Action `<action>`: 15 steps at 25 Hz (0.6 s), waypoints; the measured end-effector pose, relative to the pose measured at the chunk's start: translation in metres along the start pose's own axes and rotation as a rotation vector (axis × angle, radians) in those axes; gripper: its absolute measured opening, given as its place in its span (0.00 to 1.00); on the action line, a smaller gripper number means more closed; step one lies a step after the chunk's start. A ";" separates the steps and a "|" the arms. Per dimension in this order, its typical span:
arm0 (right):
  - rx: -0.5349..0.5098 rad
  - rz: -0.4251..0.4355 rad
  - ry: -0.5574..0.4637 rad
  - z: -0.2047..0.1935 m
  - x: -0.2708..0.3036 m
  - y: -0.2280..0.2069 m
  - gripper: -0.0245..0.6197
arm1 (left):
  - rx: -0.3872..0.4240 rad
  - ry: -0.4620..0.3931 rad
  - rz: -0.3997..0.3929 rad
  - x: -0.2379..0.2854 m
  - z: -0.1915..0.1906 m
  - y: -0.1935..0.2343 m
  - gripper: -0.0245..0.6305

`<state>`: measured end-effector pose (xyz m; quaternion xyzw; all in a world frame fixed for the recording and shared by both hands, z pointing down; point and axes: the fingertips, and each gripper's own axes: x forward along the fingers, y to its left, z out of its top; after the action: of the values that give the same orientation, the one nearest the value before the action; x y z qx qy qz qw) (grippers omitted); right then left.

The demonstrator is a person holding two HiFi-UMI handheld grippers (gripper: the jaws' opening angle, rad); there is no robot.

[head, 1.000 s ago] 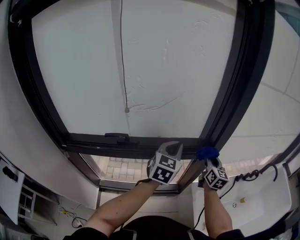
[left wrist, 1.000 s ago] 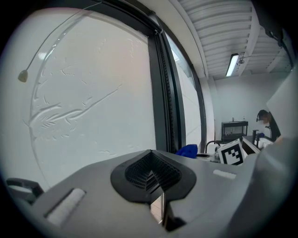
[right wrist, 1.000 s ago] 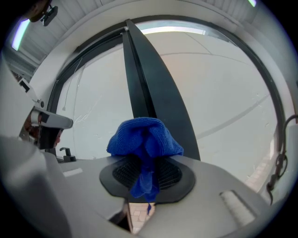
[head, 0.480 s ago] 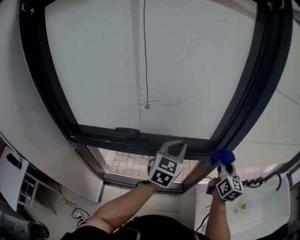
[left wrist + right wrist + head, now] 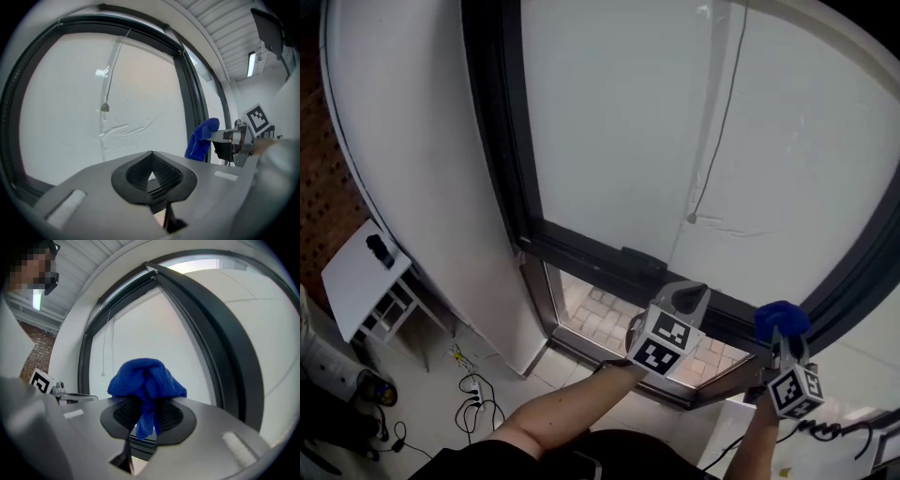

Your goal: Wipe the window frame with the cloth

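The dark window frame (image 5: pixel 581 248) has a left upright and a bottom rail that slopes down to the right. My right gripper (image 5: pixel 780 330) is shut on a bunched blue cloth (image 5: pixel 780 317), just below the rail's right end. In the right gripper view the cloth (image 5: pixel 146 378) bulges over the jaws of the gripper (image 5: pixel 147 404), with the frame's right upright (image 5: pixel 211 343) beyond. My left gripper (image 5: pixel 688 298) is shut on nothing, just in front of the bottom rail. The left gripper view shows the gripper (image 5: pixel 151 161), the cloth (image 5: pixel 200 139) and the frame (image 5: pixel 190 93) to its right.
A blind cord with a bead (image 5: pixel 692 218) hangs before the white pane. A latch (image 5: pixel 642 257) sits on the bottom rail. Brick paving (image 5: pixel 598 305) shows through the lower pane. At the left stand a white shelf unit (image 5: pixel 366 272) and floor cables (image 5: pixel 473 389).
The head view has swung left, so the frame's left upright and the room's floor now show. Both grippers sit further right in view, and the right one still holds the cloth by the lower rail.
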<state>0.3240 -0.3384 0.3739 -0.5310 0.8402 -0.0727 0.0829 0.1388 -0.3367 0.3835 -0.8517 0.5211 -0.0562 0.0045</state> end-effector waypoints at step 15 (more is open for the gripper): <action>0.037 0.550 0.069 -0.030 0.089 0.241 0.17 | -0.022 0.051 0.456 -0.174 -0.010 0.149 0.03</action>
<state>0.0679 -0.3153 0.3466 -0.2784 0.9536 -0.0811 0.0806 -0.0721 -0.2499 0.3675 -0.7101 0.7006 -0.0697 -0.0054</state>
